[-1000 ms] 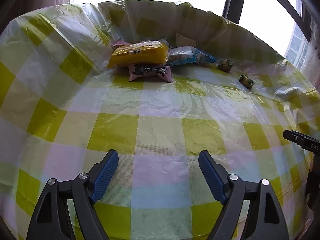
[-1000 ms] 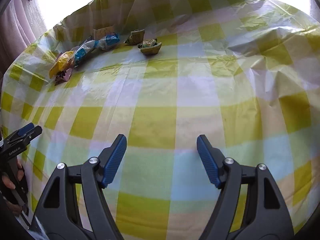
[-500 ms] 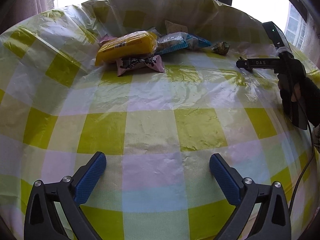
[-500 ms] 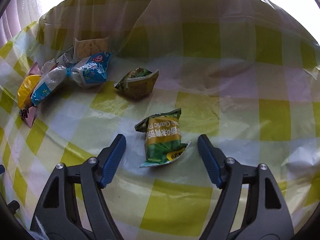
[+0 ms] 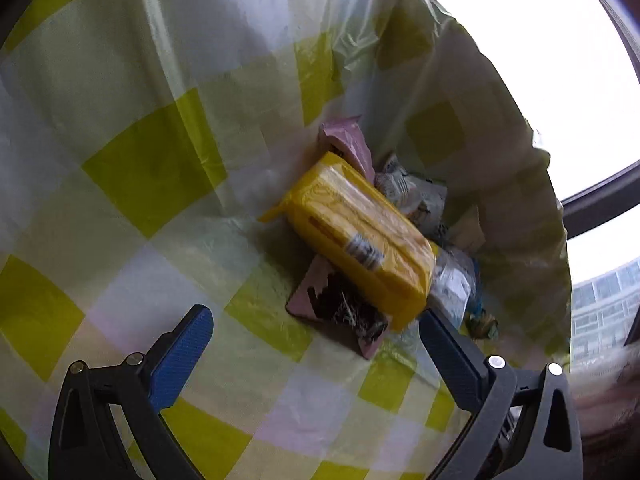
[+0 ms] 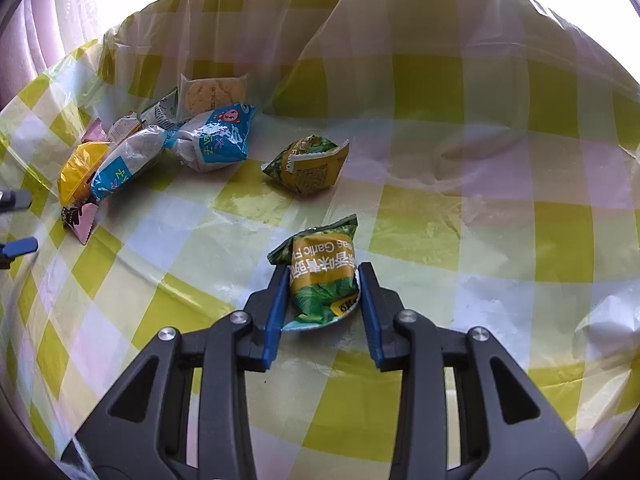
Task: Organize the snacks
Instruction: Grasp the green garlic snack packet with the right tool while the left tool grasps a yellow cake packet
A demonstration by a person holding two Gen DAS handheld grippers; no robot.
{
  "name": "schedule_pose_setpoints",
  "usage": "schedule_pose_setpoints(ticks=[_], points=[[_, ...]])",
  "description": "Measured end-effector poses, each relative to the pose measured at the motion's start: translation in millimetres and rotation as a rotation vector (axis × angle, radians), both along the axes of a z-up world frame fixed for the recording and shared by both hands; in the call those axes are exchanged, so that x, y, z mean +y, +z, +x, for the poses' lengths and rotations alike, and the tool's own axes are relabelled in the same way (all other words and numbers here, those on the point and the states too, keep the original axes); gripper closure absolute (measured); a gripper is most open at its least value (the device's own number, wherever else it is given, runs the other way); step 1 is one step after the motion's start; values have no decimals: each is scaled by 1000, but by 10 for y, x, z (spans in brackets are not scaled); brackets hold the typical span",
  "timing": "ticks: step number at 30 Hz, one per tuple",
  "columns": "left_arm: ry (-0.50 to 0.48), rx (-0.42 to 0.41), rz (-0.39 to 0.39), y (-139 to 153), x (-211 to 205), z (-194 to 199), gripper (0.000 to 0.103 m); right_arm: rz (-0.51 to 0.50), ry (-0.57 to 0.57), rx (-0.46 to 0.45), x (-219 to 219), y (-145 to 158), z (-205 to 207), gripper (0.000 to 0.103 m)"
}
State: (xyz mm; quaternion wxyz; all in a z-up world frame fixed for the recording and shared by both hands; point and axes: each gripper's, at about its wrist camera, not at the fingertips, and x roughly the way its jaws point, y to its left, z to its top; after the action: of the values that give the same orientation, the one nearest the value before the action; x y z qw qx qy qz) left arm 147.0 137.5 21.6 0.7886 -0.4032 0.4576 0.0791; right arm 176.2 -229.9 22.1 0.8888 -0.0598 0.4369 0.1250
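Clearly the step in hand is a pickup: the right gripper (image 6: pixel 322 294), low in the centre of the right wrist view, has its 2 blue fingers (image 6: pixel 275 308) pressed against either side of a green pea packet (image 6: pixel 320 276), so it looks clamped on it. The packet seems to rest on the checked tablecloth (image 6: pixel 460 224); whether it has lifted clear I cannot tell. A second green packet (image 6: pixel 308 166) lies apart from it, above centre, and the main pile sits at the upper left of that frame: 2 blue-and-white candy bags (image 6: pixel 180 148), a cracker pack (image 6: pixel 212 94) and a yellow pack (image 6: pixel 78 168).

Next, I judge, the held packet wants carrying up and left to join that pile, with a light squeeze, since the puffy foil could slip or crush.

Meanwhile the left gripper (image 5: pixel 316 344) is tilted steeply and pointed at the pile, its fingers spread wide with nothing between them. In the left wrist view the yellow pack (image 5: pixel 360 236) fills the centre, lying on a pink wrapper (image 5: pixel 340 312), with the right finger just beside its lower corner. That gripper looks ready to take or nudge the yellow pack.
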Motion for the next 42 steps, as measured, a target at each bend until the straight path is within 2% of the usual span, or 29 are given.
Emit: schedule_pose_setpoints(ticks=[2,3,4,6,8,9,11,12,13,15,17,19,23,24,26,28,30,32,33,35,42], points=[[64,37,-34,33,12,267,0,3,0,1,-4,-5,4,64],[89,58,-20,60,-14,387,0,6,-1,2,-3,-7,17,64],[104,83,27,91,-59,506,0,9,-2,3,-13,-3,18,64],[100,174,178,100,-180,721,0,18,-3,4,-45,10,0,64],[68,220,226,22,-269,808,1,29,-4,6,-63,9,11,63],[25,194,207,-1,-302,793,23,33,-4,6,-74,16,5,63],[-17,123,225,93,-348,624,38,43,-7,7,-103,28,-4,63],[-30,72,253,189,-367,495,51,46,-7,8,-110,31,-6,63],[-52,23,284,297,-385,336,54,47,-7,7,-111,32,-16,63],[-105,-68,271,484,-357,-8,54,50,-8,7,-115,34,-21,63],[-189,-113,234,576,-324,-309,54,53,-8,8,-122,37,-28,63],[-251,-77,250,531,-343,-522,54,56,-7,8,-139,41,-31,63],[-336,58,398,117,-343,-829,53,43,-6,6,-123,42,-39,63],[-342,42,404,54,-315,-918,51,38,-5,5,-115,42,-39,63],[-349,8,477,34,-345,-995,49,27,-5,4,-90,41,-37,63],[-329,6,550,31,-379,-1015,35,21,-3,3,-79,35,-32,63],[-324,9,584,-29,-413,-1014,23,18,-3,3,-71,33,-31,63],[-316,16,628,-126,-439,-1003,21,18,-3,2,-75,34,-33,63],[-300,-8,653,-121,-441,-1019,19,19,-4,3,-80,35,-34,63],[-282,-47,655,-126,-437,-1050,19,19,-4,3,-79,32,-32,63],[-281,-60,651,-100,-408,-1087,22,17,1,2,-90,24,-21,63]])
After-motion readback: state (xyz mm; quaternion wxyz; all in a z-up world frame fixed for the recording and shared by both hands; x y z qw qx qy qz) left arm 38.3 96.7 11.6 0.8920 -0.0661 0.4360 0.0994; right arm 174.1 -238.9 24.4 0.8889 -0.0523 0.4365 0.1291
